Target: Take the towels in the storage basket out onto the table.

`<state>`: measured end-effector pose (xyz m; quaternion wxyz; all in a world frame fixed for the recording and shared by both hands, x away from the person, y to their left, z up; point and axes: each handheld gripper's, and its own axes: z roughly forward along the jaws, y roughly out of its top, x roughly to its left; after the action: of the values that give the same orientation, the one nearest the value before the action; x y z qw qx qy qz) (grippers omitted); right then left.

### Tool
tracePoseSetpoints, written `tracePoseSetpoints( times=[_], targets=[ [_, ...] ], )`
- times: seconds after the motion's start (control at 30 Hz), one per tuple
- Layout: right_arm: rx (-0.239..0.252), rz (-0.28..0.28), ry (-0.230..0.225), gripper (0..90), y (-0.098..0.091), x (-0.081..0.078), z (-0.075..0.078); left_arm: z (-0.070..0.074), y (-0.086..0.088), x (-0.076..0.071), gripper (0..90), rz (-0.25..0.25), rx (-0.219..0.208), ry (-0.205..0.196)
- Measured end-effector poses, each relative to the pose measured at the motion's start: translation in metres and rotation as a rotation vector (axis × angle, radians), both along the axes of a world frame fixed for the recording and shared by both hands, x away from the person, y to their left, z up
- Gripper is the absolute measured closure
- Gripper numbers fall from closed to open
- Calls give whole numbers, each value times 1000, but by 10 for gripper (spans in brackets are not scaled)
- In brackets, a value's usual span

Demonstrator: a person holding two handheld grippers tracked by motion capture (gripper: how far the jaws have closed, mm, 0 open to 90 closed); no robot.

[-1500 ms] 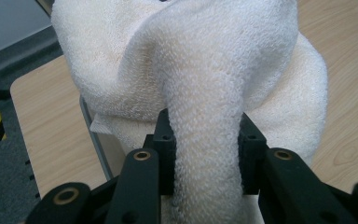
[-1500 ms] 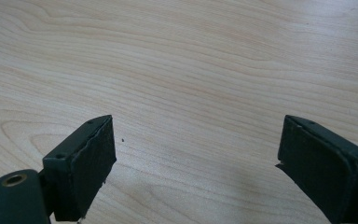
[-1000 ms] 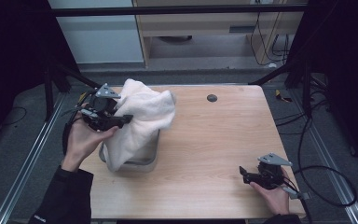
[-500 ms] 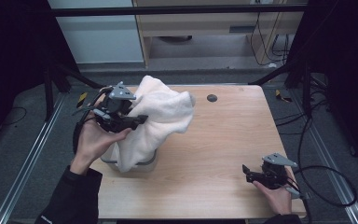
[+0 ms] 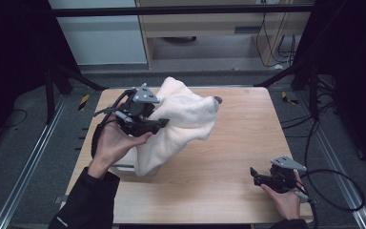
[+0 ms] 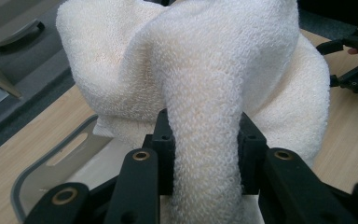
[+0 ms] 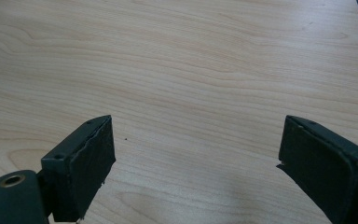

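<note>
Two grippers, one in each of my hands, over a pale wood-grain table [image 5: 228, 157]. My left gripper [image 5: 158, 125] is clamped on a thick fold of a cream terry towel [image 5: 183, 119]; in the left gripper view the looped pile bulges out between the two black pads [image 6: 164, 144], squeezed into a rope-like neck. My left hand [image 5: 113, 145] holds it raised above the table's left half, jaws pointing right, toward the middle.

Towel: soft, bulky, nubbly weave, no stiffness. Most of it billows up and to the right of the grip, w/ a tail hanging down toward a shallow tray [image 5: 124, 167] w/ a grey rim and rounded corners. Lower end of the cloth seems to rest in or on the tray; can't tell exactly where it touches. Tray's handle slot shows in the left gripper view, below and left of the jaws.

Key relation: the towel's bulk runs from my left gripper toward table centre, long axis approx. upper-right to lower-left. My right gripper [image 5: 257, 175] sits low at the near right corner, well apart from the cloth, jaws spread wide w/ nothing between them, just bare wood grain ahead. Left hand is much nearer, so I judge the lift stays w/ it; the right would need to cross the table to catch a free edge.

A small dark spot [image 5: 218, 99] peeks out behind the towel's far edge.
</note>
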<state>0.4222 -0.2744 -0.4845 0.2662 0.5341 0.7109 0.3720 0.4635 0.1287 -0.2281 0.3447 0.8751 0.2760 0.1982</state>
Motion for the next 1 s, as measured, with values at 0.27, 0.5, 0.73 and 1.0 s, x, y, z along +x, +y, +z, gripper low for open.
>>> tracePoseSetpoints(
  times=[0.27, 0.5, 0.73, 1.0],
  targets=[
    [-21, -1, -18, 105, -1, 0, 0, -7, -19, 2, 673, -26, 12, 4],
    [-31, -3, -13, 105, -1, 0, 0, -14, -37, 5, 673, -58, 11, 16],
    [-36, -3, -19, 108, -1, 0, 0, -25, -53, 10, 672, -78, 16, 29],
    [-49, -8, -15, 112, -2, 1, -1, -45, -67, 18, 671, -95, 28, 63]
  ],
)
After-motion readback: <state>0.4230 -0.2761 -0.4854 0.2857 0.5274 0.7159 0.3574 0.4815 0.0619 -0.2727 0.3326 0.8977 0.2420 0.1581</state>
